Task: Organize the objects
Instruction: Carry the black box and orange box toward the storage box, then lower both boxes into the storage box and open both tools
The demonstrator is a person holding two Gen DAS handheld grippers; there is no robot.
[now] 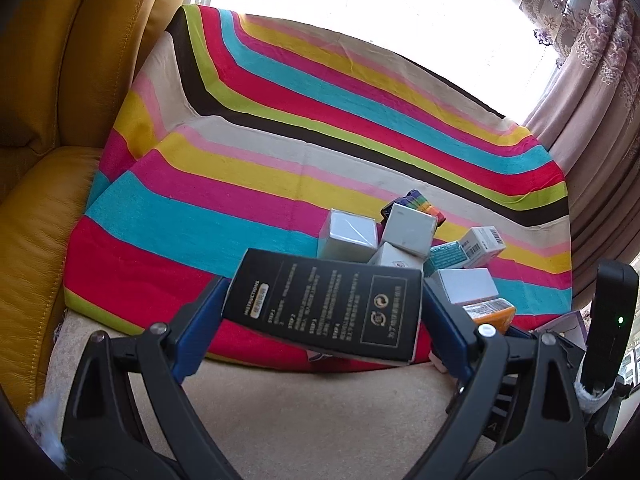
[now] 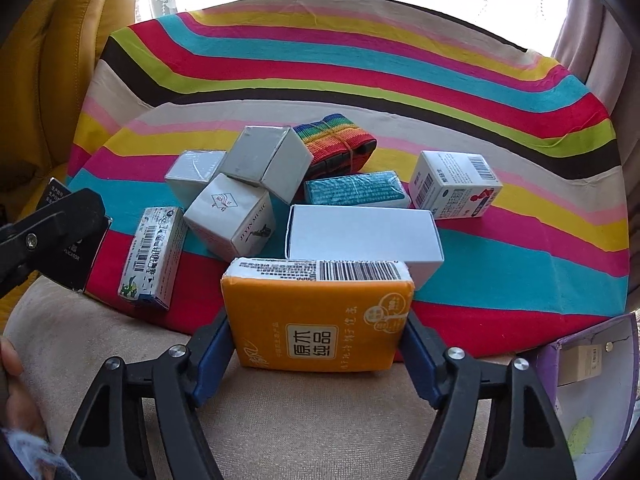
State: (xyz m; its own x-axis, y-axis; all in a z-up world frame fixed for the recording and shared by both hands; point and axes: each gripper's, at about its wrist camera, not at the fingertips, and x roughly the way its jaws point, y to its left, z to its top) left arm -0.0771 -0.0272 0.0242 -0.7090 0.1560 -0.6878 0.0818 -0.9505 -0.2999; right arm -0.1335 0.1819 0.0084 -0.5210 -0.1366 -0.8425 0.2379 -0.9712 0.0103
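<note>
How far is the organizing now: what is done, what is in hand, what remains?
Nothing looks sorted yet. In hand: the left gripper clamps a black box, and the right gripper clamps an orange tissue pack. Left: the white boxes, teal pack and rainbow strap lie jumbled on the striped cloth.

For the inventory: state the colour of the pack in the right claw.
Orange tissue pack, clearest in the right wrist view.

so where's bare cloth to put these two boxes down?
Free: the wide stretch of striped cloth left of the pile, toward the yellow sofa, and the far stripes under the window. Also some cloth right of the barcode box. Crowded: the near centre, where the white boxes, teal pack and long white box cluster.
</note>
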